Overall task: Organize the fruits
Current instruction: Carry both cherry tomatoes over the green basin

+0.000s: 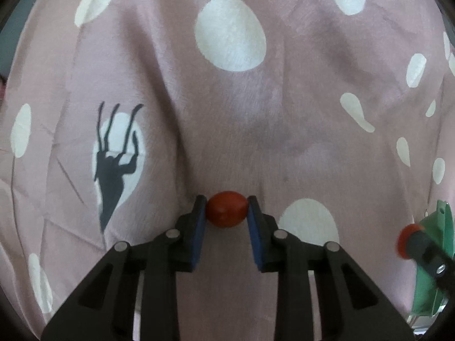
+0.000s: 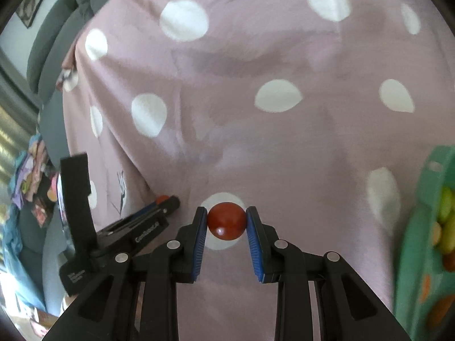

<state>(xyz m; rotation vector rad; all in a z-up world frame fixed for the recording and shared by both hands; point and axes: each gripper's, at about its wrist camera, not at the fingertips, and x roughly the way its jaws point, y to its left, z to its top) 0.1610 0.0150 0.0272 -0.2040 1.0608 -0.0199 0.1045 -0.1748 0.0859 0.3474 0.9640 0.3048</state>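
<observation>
Over a pink, white-spotted bedspread, the left tongs pinch 1 small red fruit between blue pads, while the right tongs are closed on a second red fruit, held clear above the cloth. At the right edge lies a green tray already carrying yellow-green and orange pieces, the likely destination. Each fruit looks light, smooth-skinned and glossy, probably slippery and easily bruised, so a grip across the widest middle with gentle pressure, as shown, seems soundest.
</observation>
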